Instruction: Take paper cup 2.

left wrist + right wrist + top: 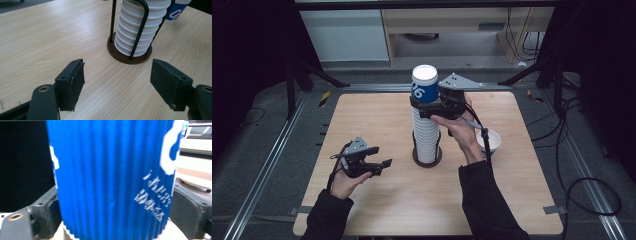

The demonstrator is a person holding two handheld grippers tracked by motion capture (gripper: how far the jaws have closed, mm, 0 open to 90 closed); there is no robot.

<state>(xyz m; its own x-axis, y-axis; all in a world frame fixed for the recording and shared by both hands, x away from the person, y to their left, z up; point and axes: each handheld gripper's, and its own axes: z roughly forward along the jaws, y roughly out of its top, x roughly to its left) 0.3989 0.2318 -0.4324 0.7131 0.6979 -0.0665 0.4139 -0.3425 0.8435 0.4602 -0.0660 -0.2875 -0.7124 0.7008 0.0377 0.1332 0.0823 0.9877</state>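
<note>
One wooden table (377, 200), dark room; right tool (428, 106) clamps blue cup (424, 90); left tool (379, 167) wide, empty.

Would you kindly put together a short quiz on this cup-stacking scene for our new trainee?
1. Which tool surrounds the blue ribbed paper cup atop the stack of white ribbed paper cups?
2. True or false: the left tool grips a cup.
3. What lies on the wooden table to the right of the stack?
Key: 1 the right tool; 2 false, the left tool is empty; 3 a white round bowl.
</note>
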